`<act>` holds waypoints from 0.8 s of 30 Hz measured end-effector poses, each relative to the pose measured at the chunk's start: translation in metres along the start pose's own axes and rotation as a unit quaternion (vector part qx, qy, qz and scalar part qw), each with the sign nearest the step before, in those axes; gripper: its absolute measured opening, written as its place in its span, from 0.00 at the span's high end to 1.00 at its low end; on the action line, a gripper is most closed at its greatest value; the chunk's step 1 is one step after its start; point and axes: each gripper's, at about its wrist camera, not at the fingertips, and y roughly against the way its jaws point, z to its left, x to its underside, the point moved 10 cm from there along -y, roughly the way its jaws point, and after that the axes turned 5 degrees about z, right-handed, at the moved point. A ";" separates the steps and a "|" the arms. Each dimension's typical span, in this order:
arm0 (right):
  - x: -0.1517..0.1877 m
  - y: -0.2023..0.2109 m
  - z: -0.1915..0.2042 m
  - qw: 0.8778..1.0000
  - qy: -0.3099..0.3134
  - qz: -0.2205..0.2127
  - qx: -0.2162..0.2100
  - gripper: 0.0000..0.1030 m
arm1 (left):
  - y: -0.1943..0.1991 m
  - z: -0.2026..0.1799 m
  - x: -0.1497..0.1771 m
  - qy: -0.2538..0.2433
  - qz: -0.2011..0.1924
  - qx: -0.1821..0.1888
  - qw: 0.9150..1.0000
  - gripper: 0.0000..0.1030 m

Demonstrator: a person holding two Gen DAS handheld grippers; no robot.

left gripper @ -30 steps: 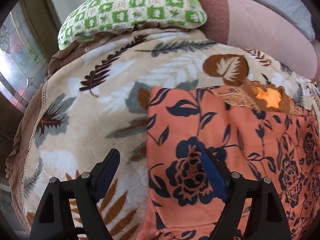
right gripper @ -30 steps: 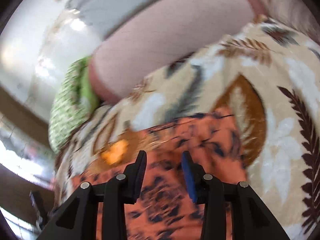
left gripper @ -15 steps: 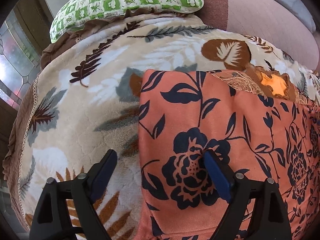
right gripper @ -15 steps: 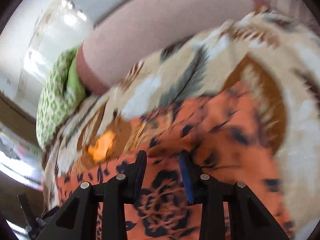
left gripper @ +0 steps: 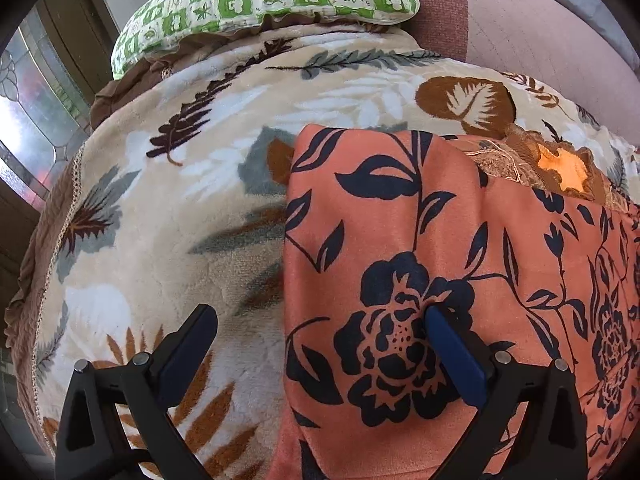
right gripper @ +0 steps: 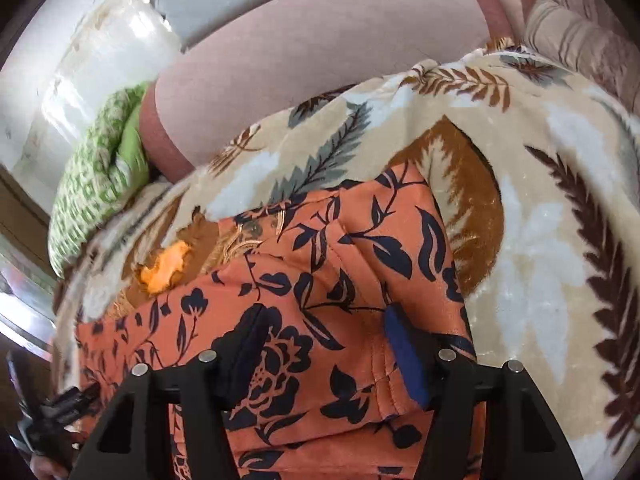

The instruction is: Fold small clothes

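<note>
An orange garment with dark blue flowers (left gripper: 400,220) lies folded on a leaf-print blanket (left gripper: 168,240). A brown embroidered patch with an orange middle (left gripper: 560,164) shows at its far edge. My left gripper (left gripper: 316,320) hangs over the garment's left edge with its jaws opening wide. One finger is over the blanket and the other over the cloth, and neither pad presses on anything. My right gripper (right gripper: 326,316) is low over the garment (right gripper: 320,264) near its right end. Its jaws are opening, with a folded hem lying between the pads and not pinched.
A green checked pillow (left gripper: 264,0) and a pink bolster (left gripper: 532,28) lie at the far side of the blanket. A window (left gripper: 28,128) stands to the left. The blanket (right gripper: 540,208) runs on to the right of the garment. The left gripper's body (right gripper: 52,412) shows at the lower left.
The left jaws have spread wider over the garment's left edge. The right gripper has sunk closer to the garment, and its jaws, narrow before, have opened.
</note>
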 end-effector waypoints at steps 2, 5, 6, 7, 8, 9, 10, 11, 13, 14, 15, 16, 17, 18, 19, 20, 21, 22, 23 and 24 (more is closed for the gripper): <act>0.001 0.009 0.001 1.000 -0.010 0.012 -0.011 0.38 | 0.005 0.001 0.002 -0.009 0.007 0.000 1.000 0.00; 0.003 0.049 -0.004 0.997 -0.040 0.014 -0.060 0.38 | 0.033 0.007 0.016 -0.022 -0.017 -0.015 1.000 0.00; 0.007 0.064 -0.008 0.997 -0.041 0.009 -0.067 0.38 | 0.040 0.008 0.022 -0.022 -0.025 -0.015 0.999 0.00; 0.011 0.086 -0.015 0.997 -0.038 0.003 -0.068 0.38 | 0.052 0.011 0.035 -0.022 -0.035 -0.009 0.999 0.00; 0.026 0.123 -0.029 0.997 -0.022 0.004 -0.069 0.38 | 0.060 0.013 0.047 -0.020 -0.039 0.002 0.999 0.00; 0.026 0.123 -0.029 0.997 -0.022 0.004 -0.069 0.38 | 0.068 0.017 0.062 -0.015 -0.039 0.017 0.999 0.00; 0.037 0.143 -0.037 0.997 -0.014 0.008 -0.069 0.37 | 0.076 0.023 0.081 -0.001 -0.038 0.030 0.999 0.00; 0.050 0.162 -0.046 0.998 -0.008 0.012 -0.068 0.37 | 0.083 0.028 0.096 0.011 -0.039 0.033 0.999 0.00; 0.075 0.187 -0.063 0.998 -0.001 0.028 -0.062 0.37 | 0.100 0.048 0.137 0.029 -0.044 0.031 0.998 0.00; 0.089 0.199 -0.071 0.998 0.001 0.037 -0.057 0.37 | 0.106 0.054 0.154 0.030 -0.043 0.031 0.998 0.00; 0.103 0.209 -0.080 0.998 0.001 0.044 -0.055 0.37 | 0.112 0.059 0.171 0.028 -0.040 0.031 0.998 0.00; 0.117 0.216 -0.087 0.997 0.001 0.051 -0.055 0.37 | 0.119 0.065 0.190 0.023 -0.037 0.028 0.999 0.00; 0.129 0.222 -0.092 0.997 0.002 0.058 -0.056 0.37 | 0.127 0.069 0.206 0.016 -0.036 0.024 0.999 0.00; 0.143 0.228 -0.099 0.996 0.001 0.065 -0.056 0.37 | 0.134 0.073 0.220 0.011 -0.035 0.020 0.999 0.00; 0.152 0.232 -0.107 0.996 -0.003 0.068 -0.056 0.37 | 0.139 0.076 0.229 0.008 -0.031 0.020 0.999 0.00; 0.160 0.233 -0.113 0.996 -0.007 0.071 -0.058 0.37 | 0.142 0.079 0.238 0.006 -0.027 0.022 0.999 0.00; 0.171 0.233 -0.120 0.995 -0.015 0.078 -0.062 0.37 | 0.146 0.081 0.246 0.007 -0.022 0.026 0.999 0.00; 0.181 0.232 -0.124 0.994 -0.021 0.088 -0.067 0.37 | 0.151 0.082 0.253 0.012 -0.020 0.032 0.999 0.00; 0.191 0.230 -0.128 0.992 -0.026 0.100 -0.070 0.37 | 0.154 0.083 0.258 0.015 -0.020 0.036 0.999 0.00; 0.201 0.227 -0.133 0.991 -0.029 0.111 -0.071 0.37 | 0.156 0.083 0.262 0.017 -0.020 0.039 0.999 0.00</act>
